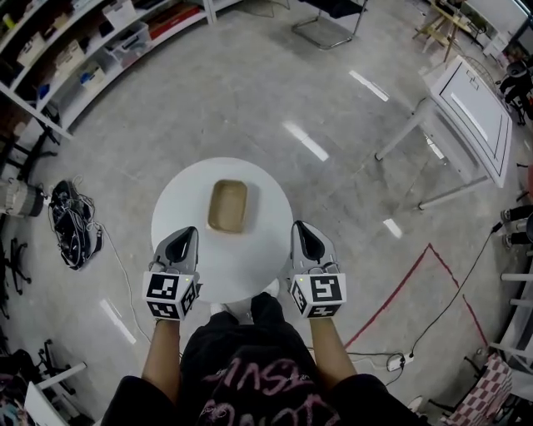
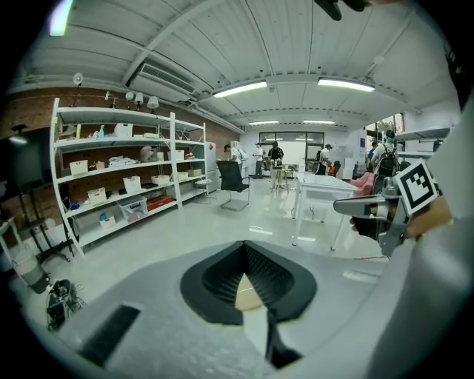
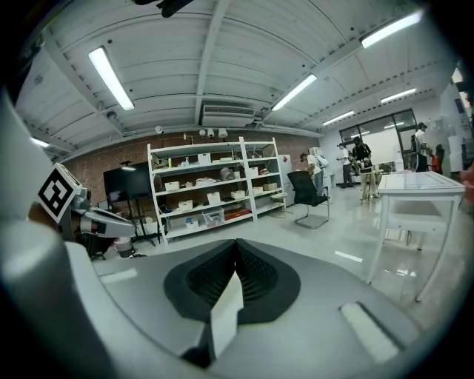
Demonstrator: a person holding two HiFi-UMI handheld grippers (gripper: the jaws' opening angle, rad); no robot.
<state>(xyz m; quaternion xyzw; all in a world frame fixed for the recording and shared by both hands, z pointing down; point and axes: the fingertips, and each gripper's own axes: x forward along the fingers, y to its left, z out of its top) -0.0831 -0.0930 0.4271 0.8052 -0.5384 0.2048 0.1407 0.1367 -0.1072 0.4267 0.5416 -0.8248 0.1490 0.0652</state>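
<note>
A shallow tan tray (image 1: 227, 205) lies in the middle of a small round white table (image 1: 185, 198). My left gripper (image 1: 188, 234) hovers over the table's near left edge, and my right gripper (image 1: 301, 226) over its near right edge. Both point away from me, level with each other, with the tray between and just beyond their tips. In the left gripper view the jaws (image 2: 244, 255) meet at the tip with nothing held, and a sliver of tray and table shows through. The right gripper (image 3: 235, 255) looks the same, jaws together and empty.
White shelving (image 1: 100, 50) with boxes runs along the far left. A white desk (image 1: 468, 108) stands at the right and a chair (image 1: 329, 21) at the far end. A cable bundle (image 1: 72, 225) lies left of the table, with red floor tape (image 1: 408, 283) and a power strip (image 1: 398, 361) to the right.
</note>
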